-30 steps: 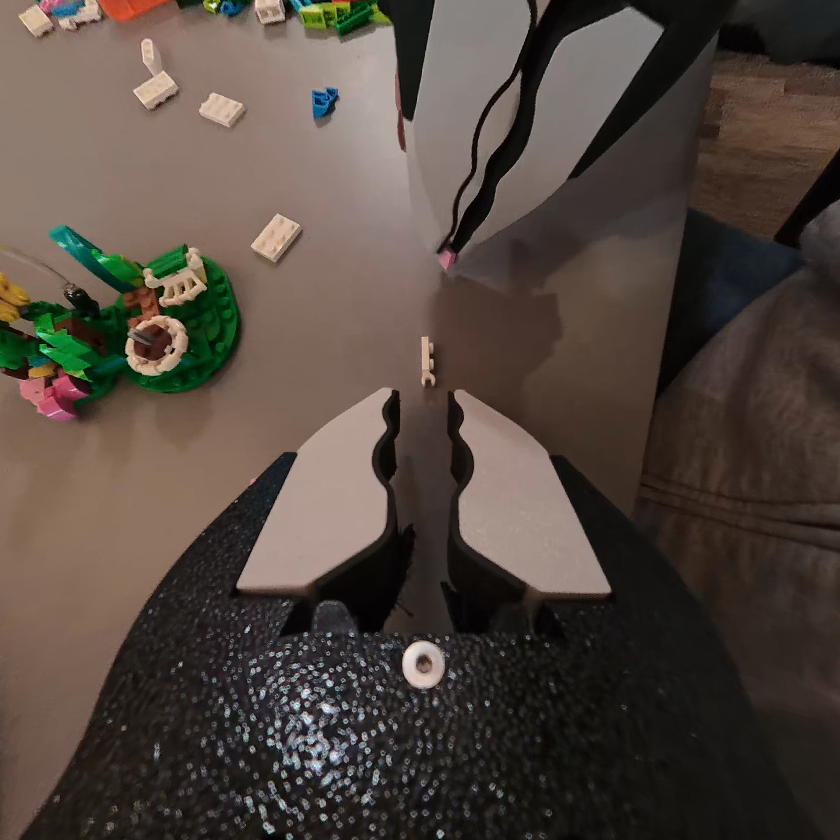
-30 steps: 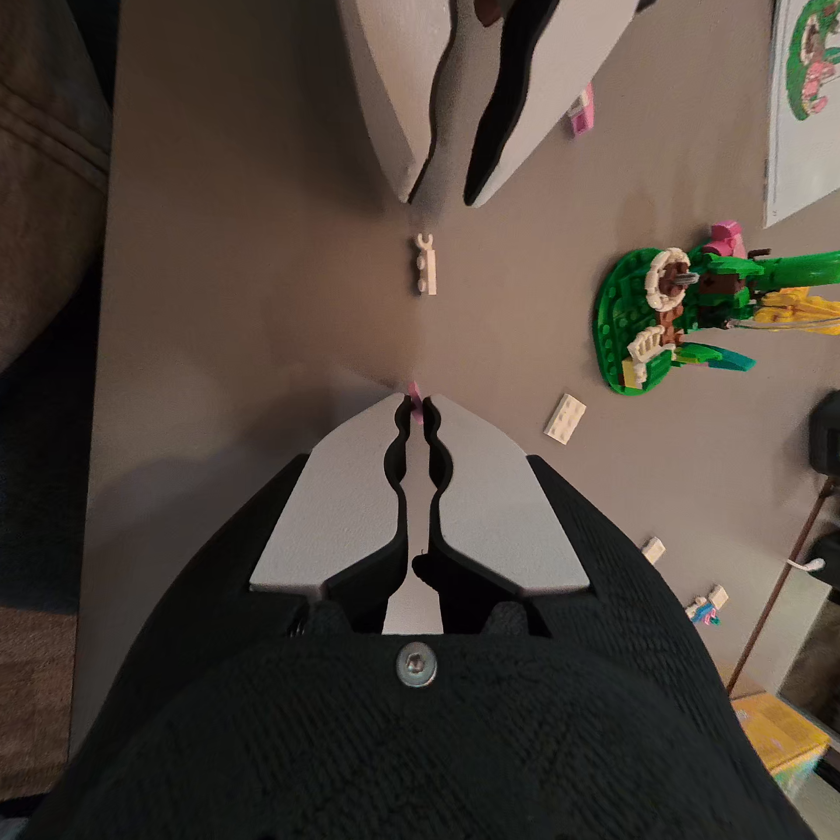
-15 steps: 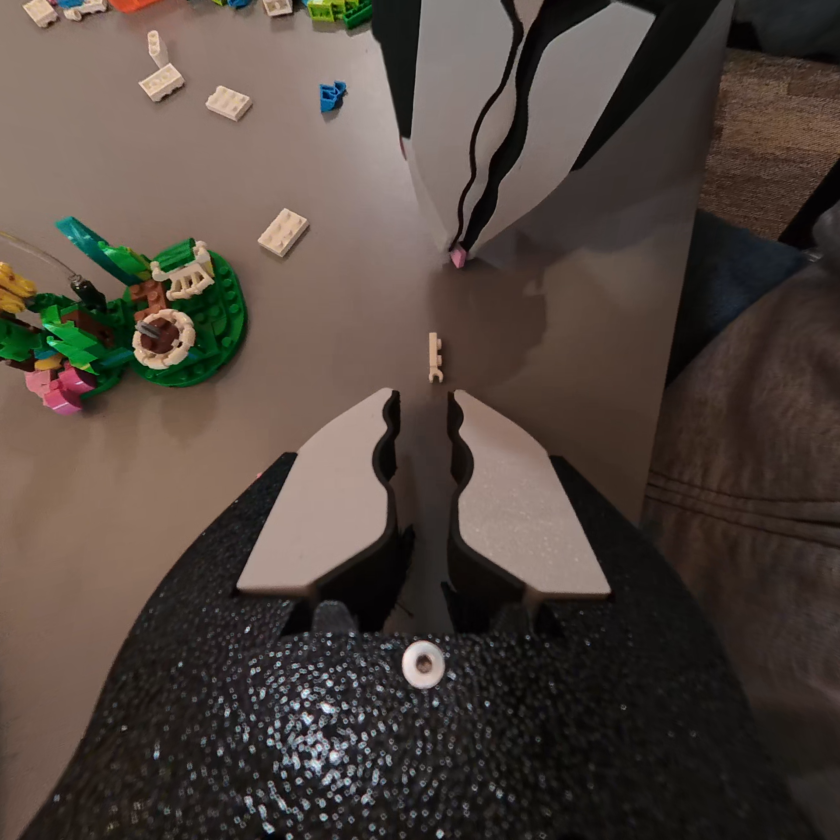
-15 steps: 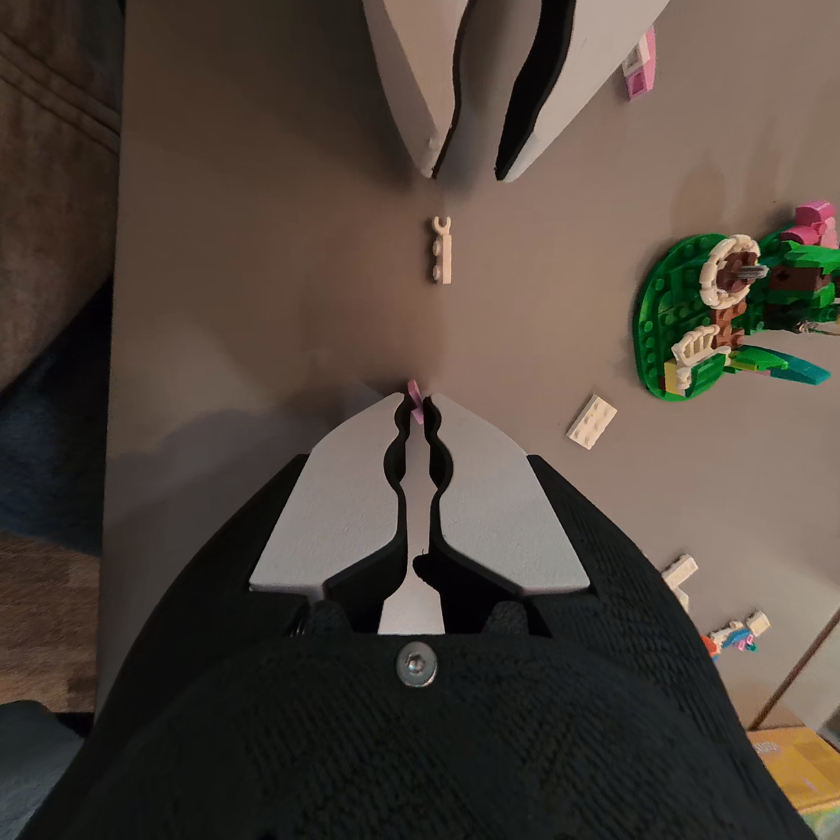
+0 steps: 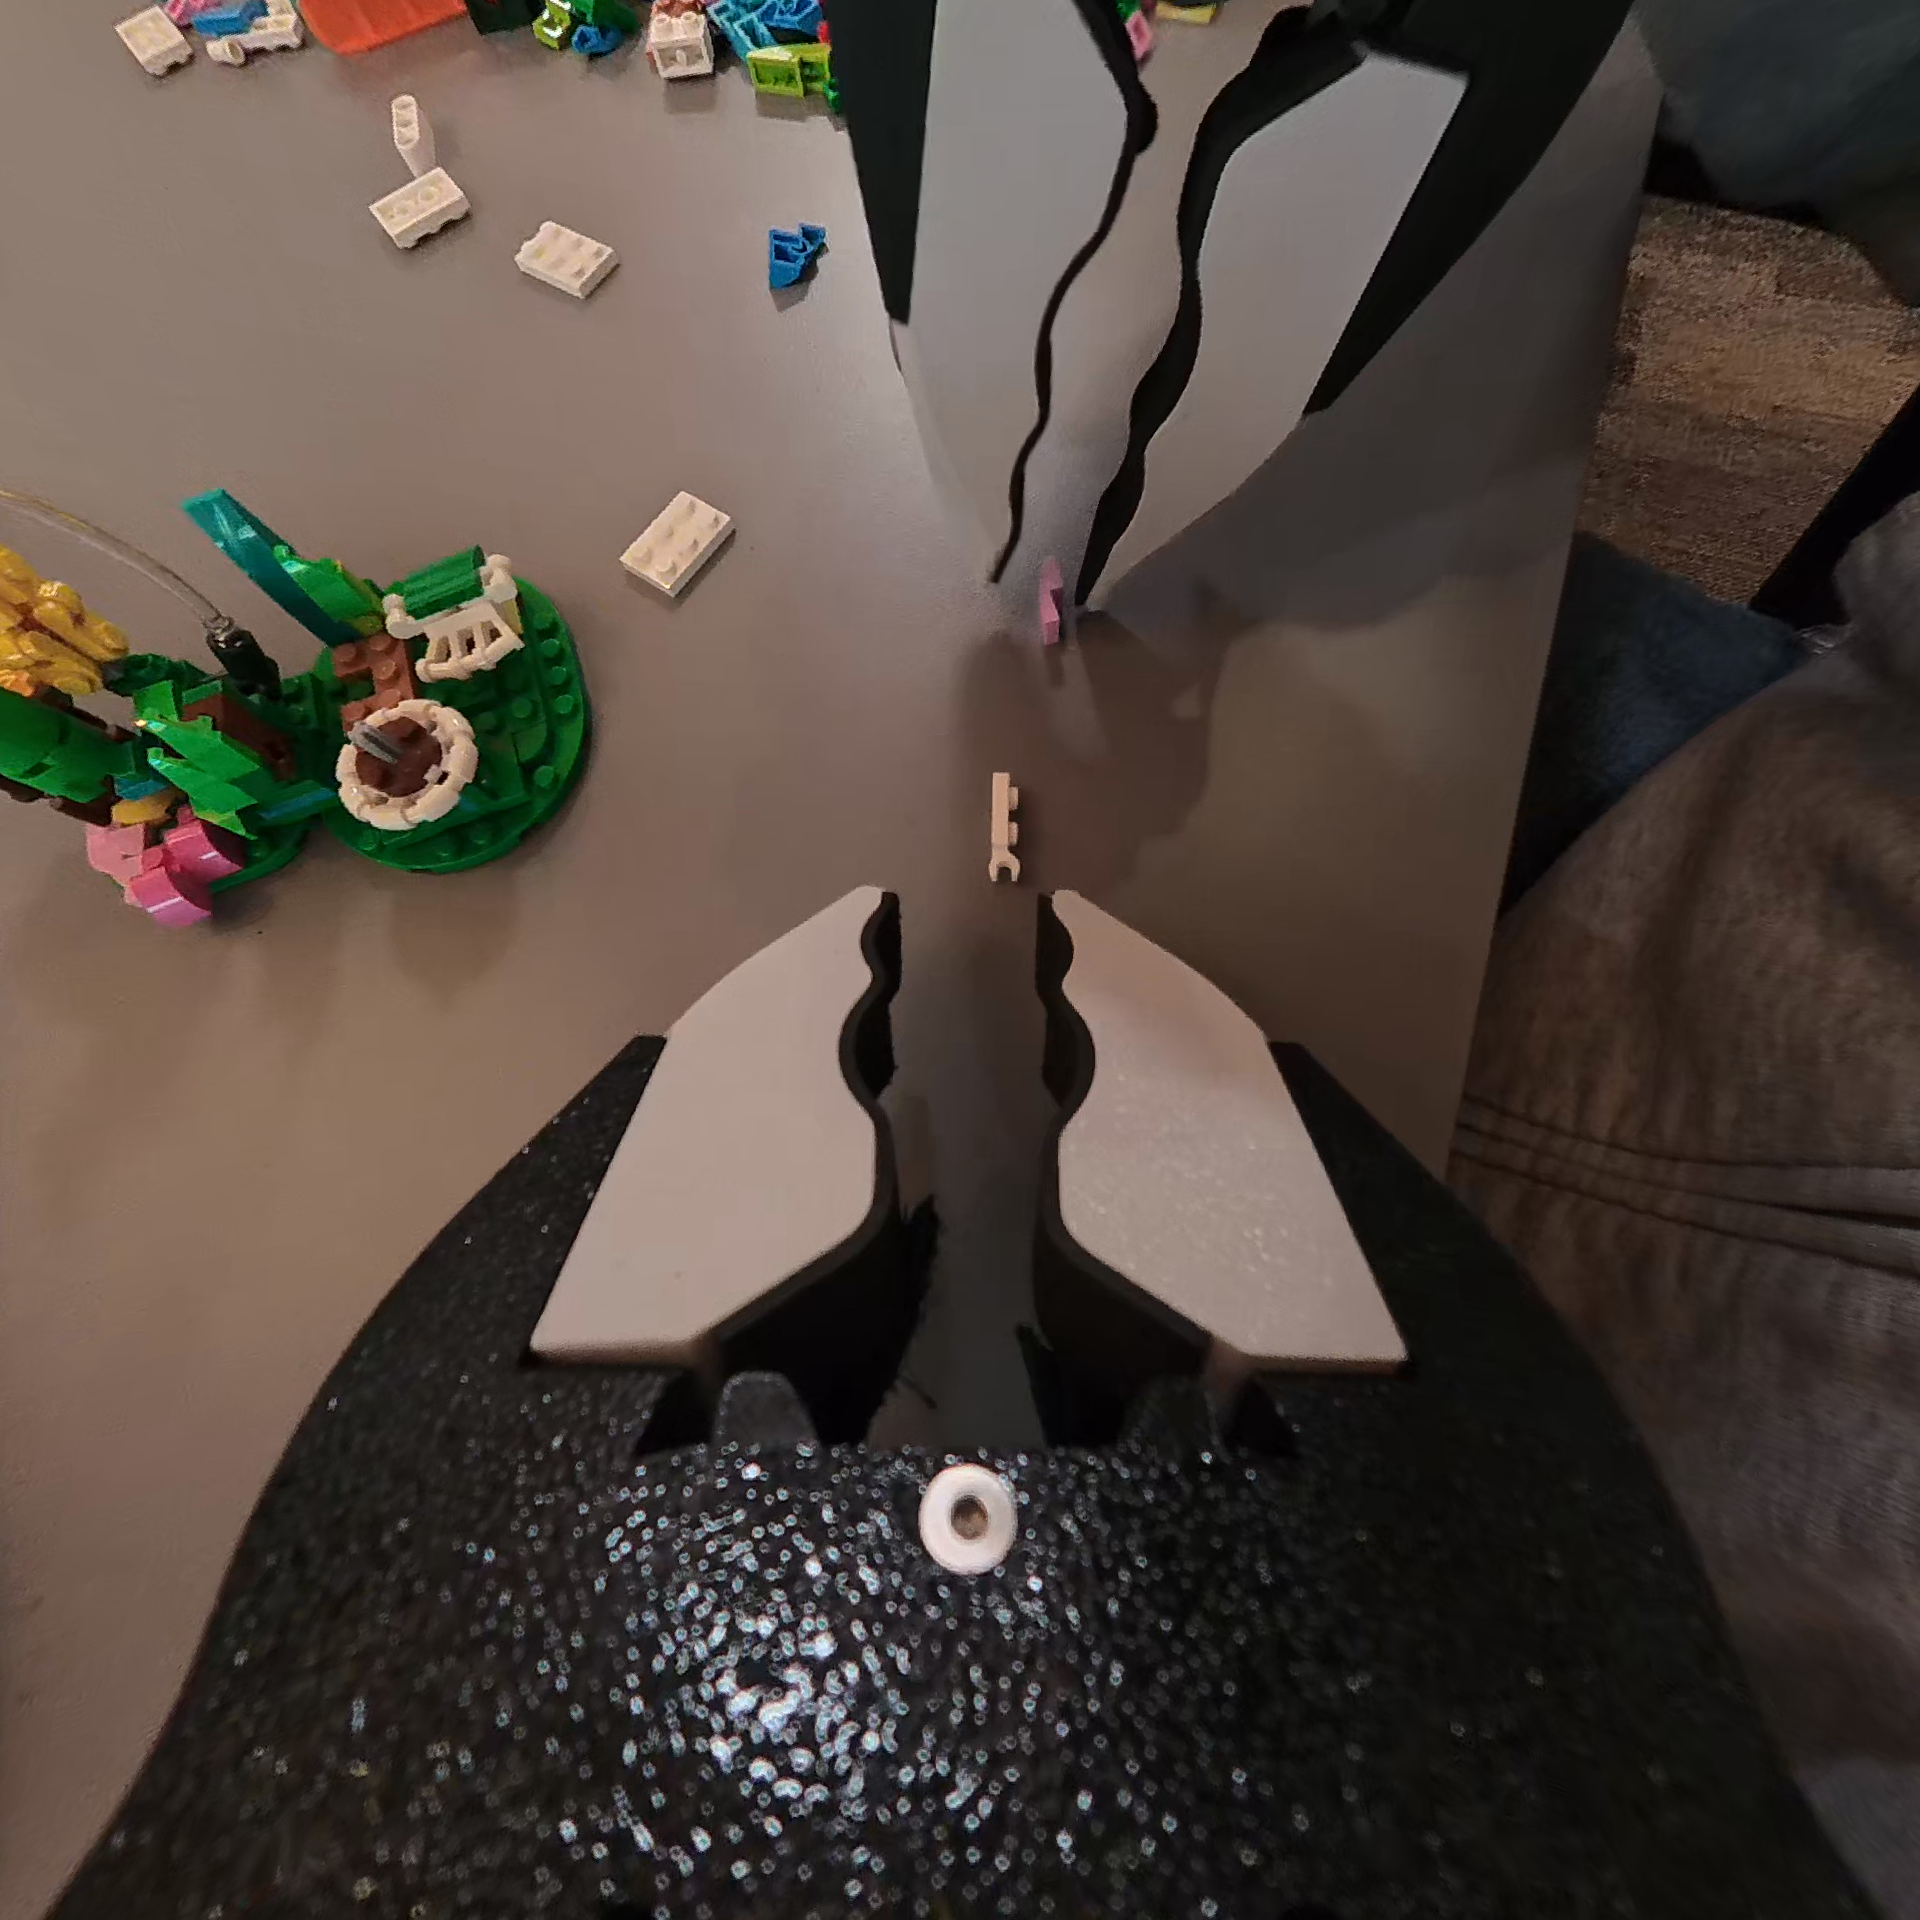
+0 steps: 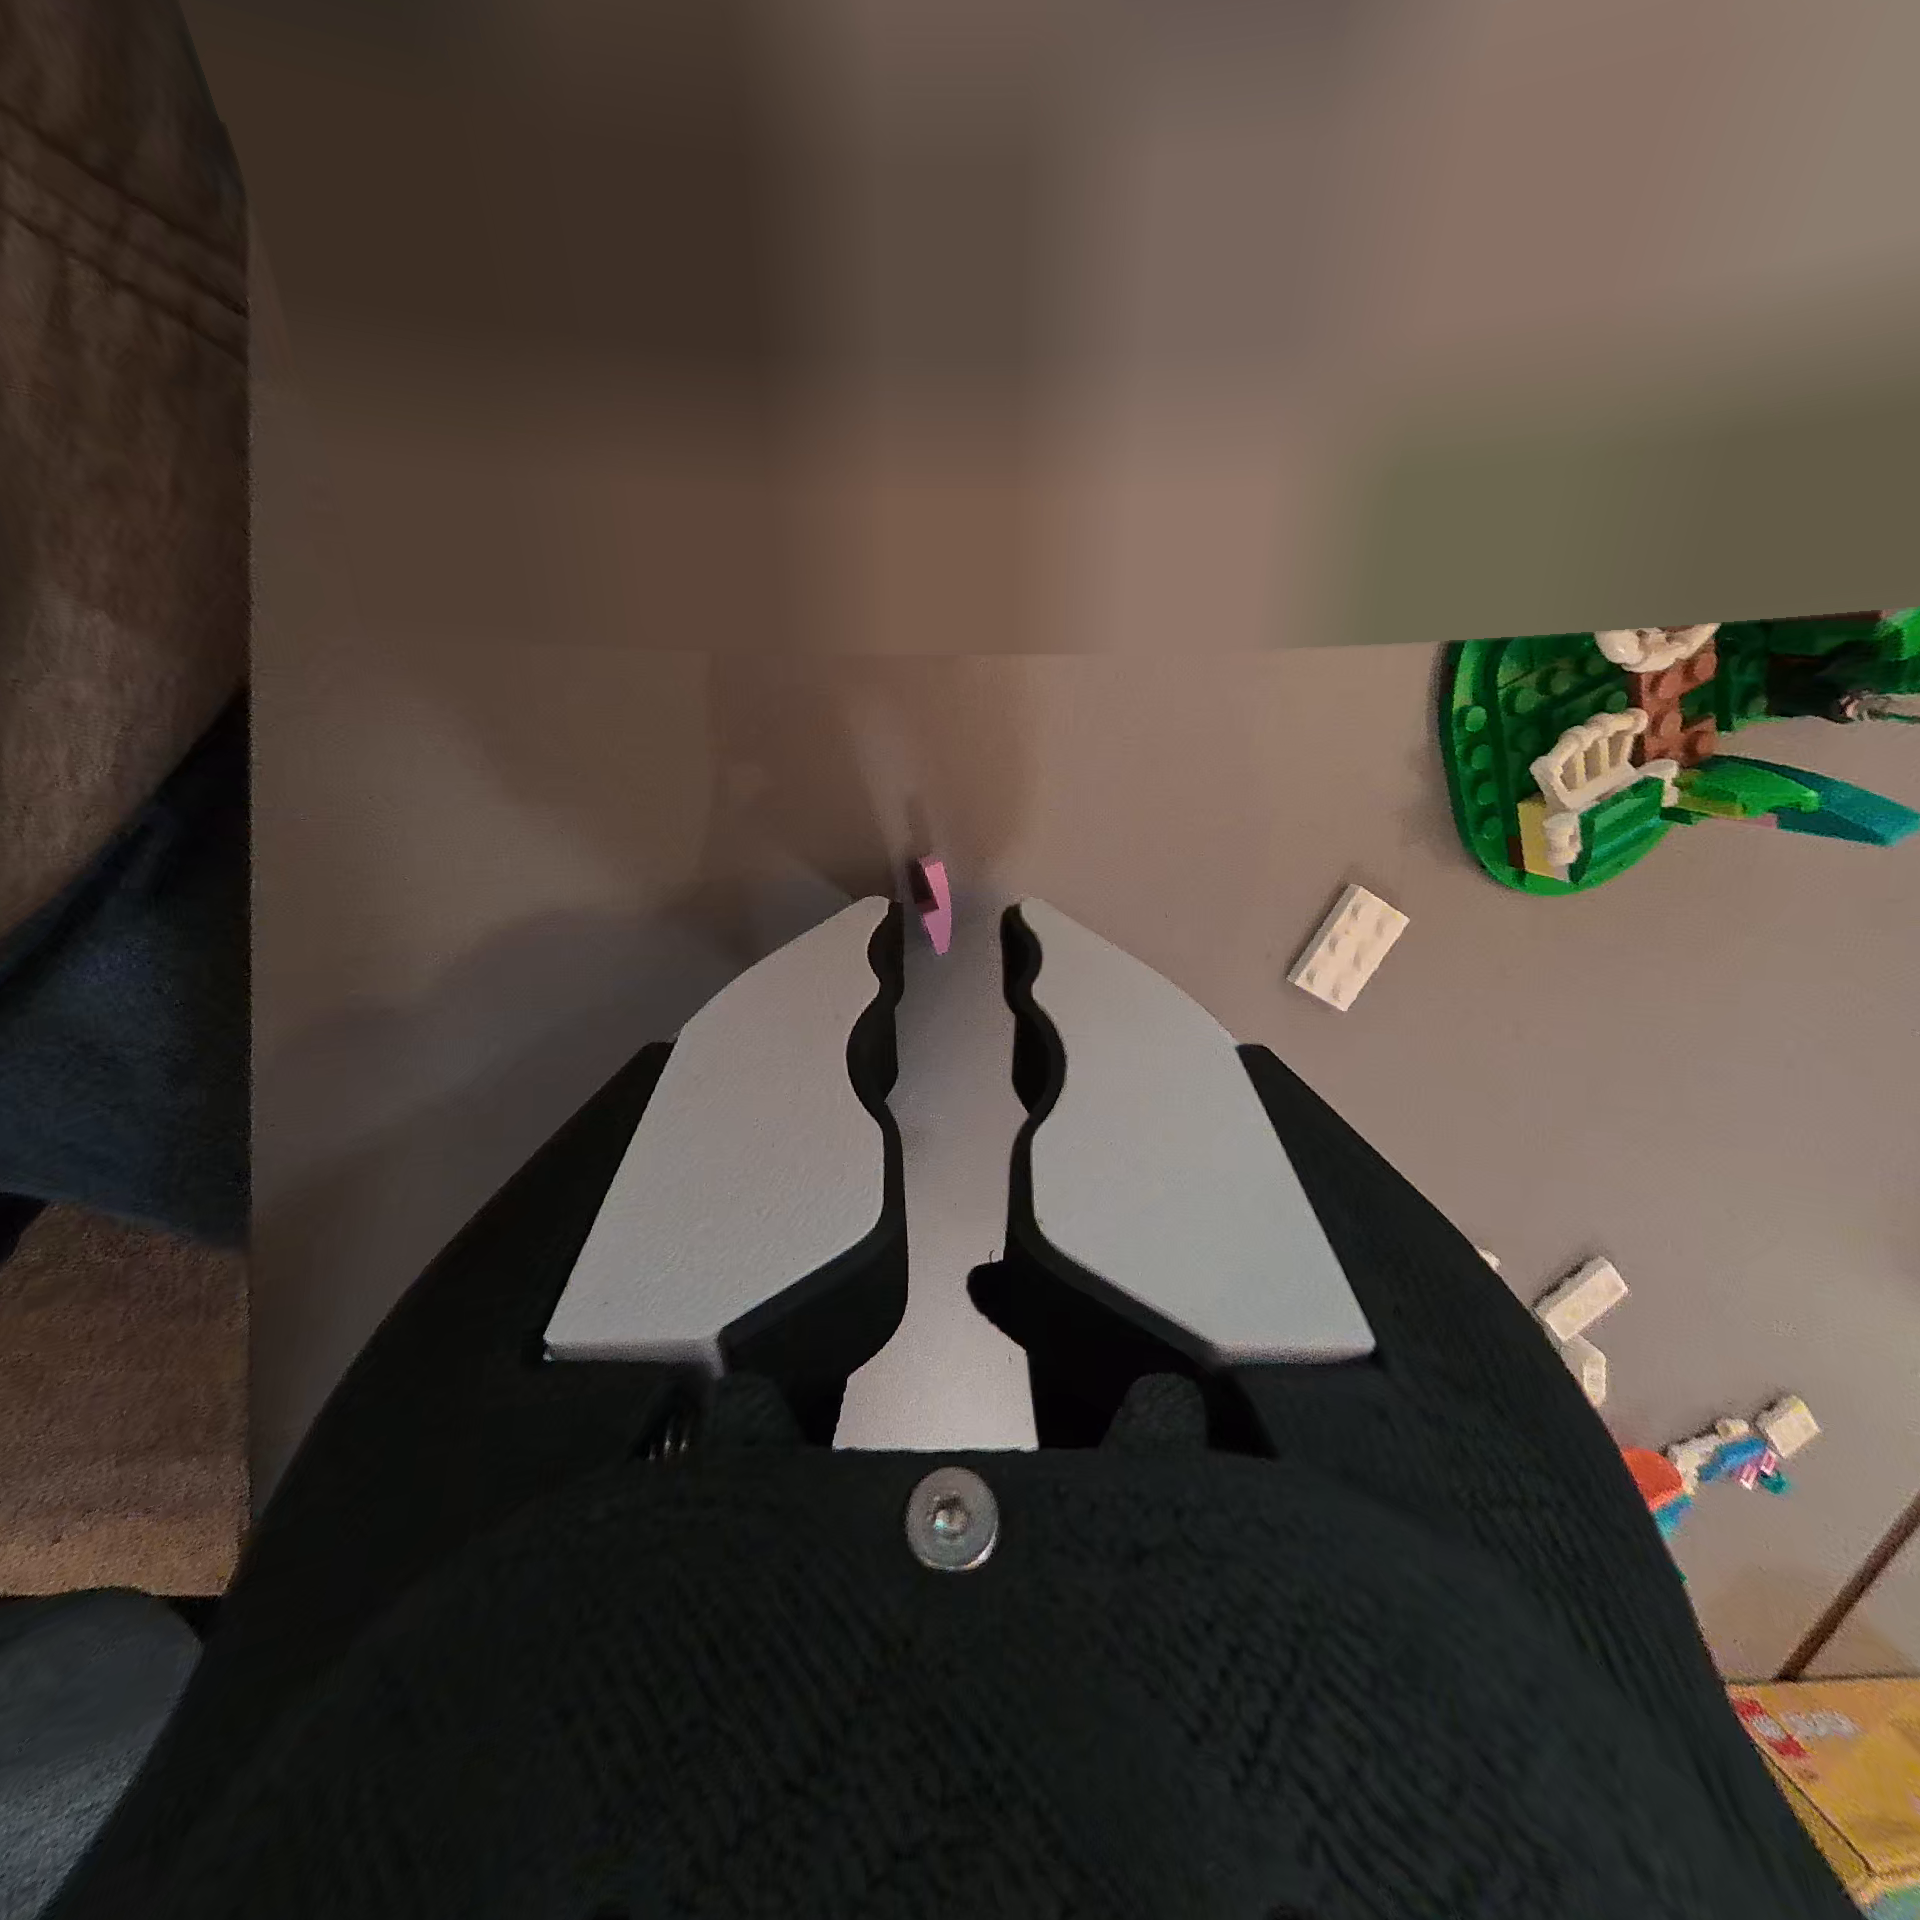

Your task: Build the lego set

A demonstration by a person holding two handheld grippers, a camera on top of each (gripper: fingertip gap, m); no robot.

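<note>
While the left gripper (image 5: pixel 968 896) is held low over the grey table (image 5: pixel 520 1039), its jaws are parted with nothing between them, and a small white clip piece (image 5: pixel 1004 827) is seen lying on the table just ahead of its tips. Facing it from the far side, the right gripper (image 6: pixel 948 906) is seen with its jaws spread apart too; a small pink piece (image 6: pixel 932 906) is shown at the tips, close against the left finger, and whether it is gripped or loose cannot be told. The green lego model (image 5: pixel 416 727) is set well to one side, with a white plate (image 5: pixel 677 542) lying between it and the right gripper. More loose bricks (image 5: pixel 665 42) are scattered along the far edge of the table.
</note>
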